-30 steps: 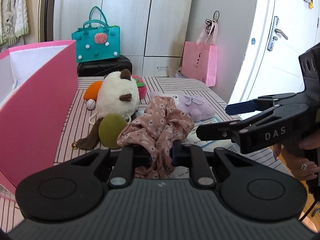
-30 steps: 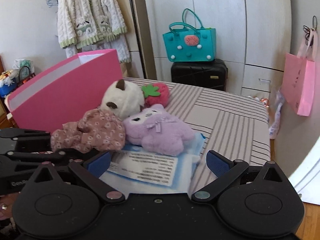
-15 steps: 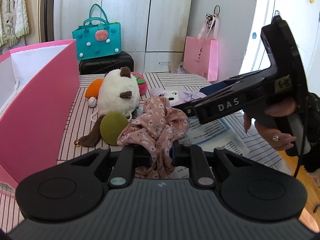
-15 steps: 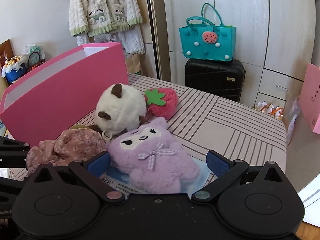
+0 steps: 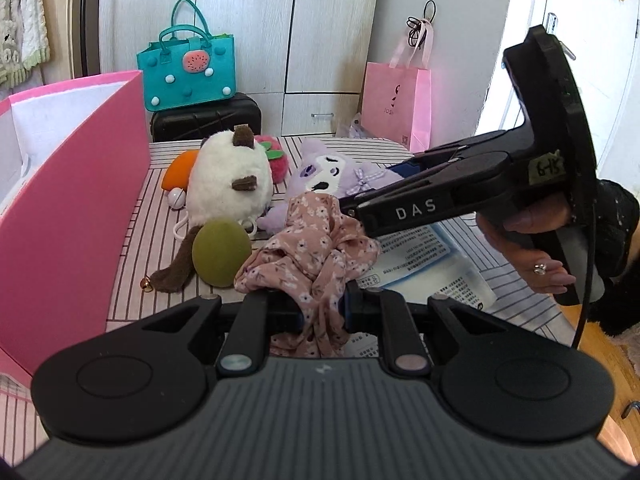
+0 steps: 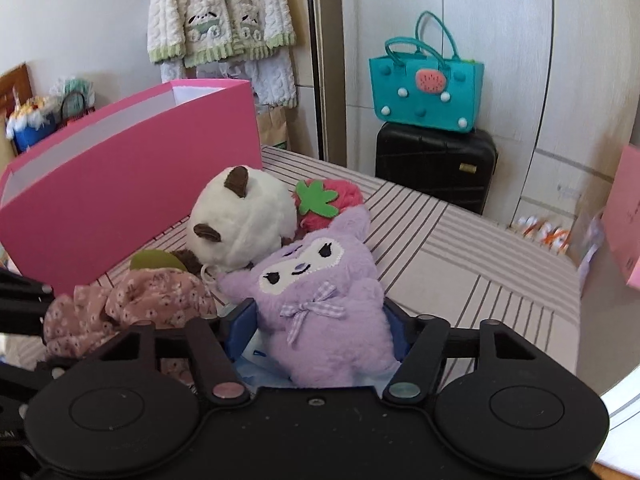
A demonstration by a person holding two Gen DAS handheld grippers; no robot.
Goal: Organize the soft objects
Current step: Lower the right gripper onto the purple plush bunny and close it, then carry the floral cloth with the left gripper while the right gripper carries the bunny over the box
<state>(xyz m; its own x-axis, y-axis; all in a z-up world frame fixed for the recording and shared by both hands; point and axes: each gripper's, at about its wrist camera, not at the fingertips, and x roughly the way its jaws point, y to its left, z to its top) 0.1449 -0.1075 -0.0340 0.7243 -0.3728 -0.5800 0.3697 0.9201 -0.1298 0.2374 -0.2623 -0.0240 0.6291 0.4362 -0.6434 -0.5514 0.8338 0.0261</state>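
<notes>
The left gripper [image 5: 323, 312] is clamped narrow on a bunched pink floral cloth [image 5: 316, 248] at the near edge of the striped table [image 5: 160, 224]. The right gripper [image 6: 320, 328] is pinched around the lower body of a purple plush [image 6: 320, 300], its blue pads pressing both sides. In the left view the right gripper reaches across above the cloth, a hand [image 5: 532, 248] wrapped on its handle.

Left of the toys stands a tall pink box [image 5: 80, 200], close beside them; to the right the striped surface lies bare toward its far edge. A white plush [image 6: 240, 220] and a strawberry plush [image 6: 328, 200] sit just behind the purple one, touching it. A blue printed packet [image 5: 424, 264] lies under the purple plush.

A second ago the right gripper was spread wide over the packet; it has since moved forward and closed on the purple plush. The left grip is unchanged.

Behind the table are white wardrobes, a teal bag [image 6: 424, 92] atop a black suitcase [image 6: 436, 168], and a pink gift bag [image 5: 396, 100].
</notes>
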